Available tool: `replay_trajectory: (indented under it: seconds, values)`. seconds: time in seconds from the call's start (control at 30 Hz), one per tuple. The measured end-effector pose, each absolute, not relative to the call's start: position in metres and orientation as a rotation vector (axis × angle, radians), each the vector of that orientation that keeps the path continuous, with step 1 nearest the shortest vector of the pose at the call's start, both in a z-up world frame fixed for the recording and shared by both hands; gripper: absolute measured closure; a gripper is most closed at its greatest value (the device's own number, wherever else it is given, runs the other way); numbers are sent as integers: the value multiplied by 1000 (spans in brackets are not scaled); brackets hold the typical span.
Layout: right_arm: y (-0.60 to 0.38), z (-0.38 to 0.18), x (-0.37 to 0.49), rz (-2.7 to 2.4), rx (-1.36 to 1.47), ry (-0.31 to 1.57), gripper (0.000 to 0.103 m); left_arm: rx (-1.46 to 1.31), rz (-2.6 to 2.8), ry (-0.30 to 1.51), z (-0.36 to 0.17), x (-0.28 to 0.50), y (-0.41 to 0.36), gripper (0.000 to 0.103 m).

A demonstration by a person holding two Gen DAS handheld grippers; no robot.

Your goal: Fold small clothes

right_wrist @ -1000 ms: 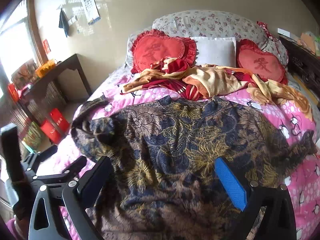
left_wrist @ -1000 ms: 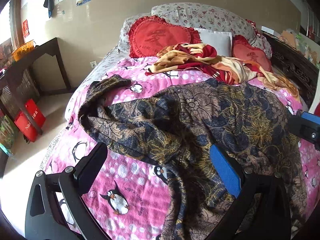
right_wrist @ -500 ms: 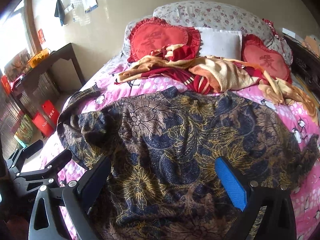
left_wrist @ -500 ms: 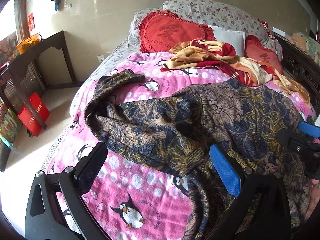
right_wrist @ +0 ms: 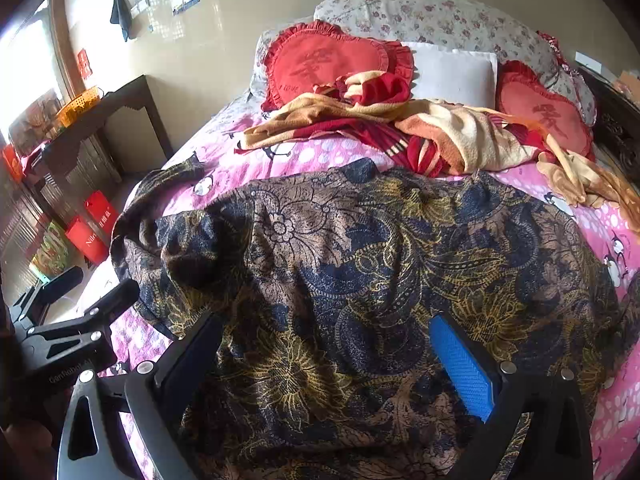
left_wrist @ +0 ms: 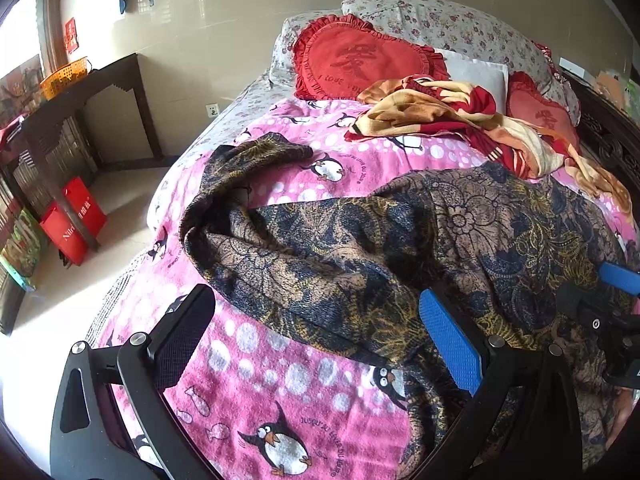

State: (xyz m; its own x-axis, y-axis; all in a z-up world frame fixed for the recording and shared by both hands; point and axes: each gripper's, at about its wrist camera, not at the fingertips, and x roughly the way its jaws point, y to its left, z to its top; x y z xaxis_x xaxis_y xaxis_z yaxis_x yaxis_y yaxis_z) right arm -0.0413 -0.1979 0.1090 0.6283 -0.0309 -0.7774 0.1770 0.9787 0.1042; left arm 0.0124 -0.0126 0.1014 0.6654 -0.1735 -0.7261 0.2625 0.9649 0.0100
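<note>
Both the left gripper (left_wrist: 316, 344) and right gripper (right_wrist: 326, 354) hover wide open over the floral garment (right_wrist: 380, 280), spread below the heart cushion (right_wrist: 324, 64); smoothing its bunched sleeve (left_wrist: 240, 184) first should aid folding.

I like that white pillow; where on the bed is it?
The white pillow sits at the head of the bed, between the two red heart cushions and in front of the long floral pillow, behind the crumpled red-and-cream blanket.
</note>
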Motion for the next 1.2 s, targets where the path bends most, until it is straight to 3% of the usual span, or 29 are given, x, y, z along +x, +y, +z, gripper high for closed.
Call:
replay_trajectory:
  seconds: [0.47,0.93,1.2]
  values:
    - [-191,100,-29,-93,188,906,0,105,-199,803,101,35,6,0]
    - [-183,83,-16,-38,215,955,0,123,-75,853,84,148,39,1]
    - [-186,75,-6,-27,231,981,0,192,-91,839,71,173,23,1]
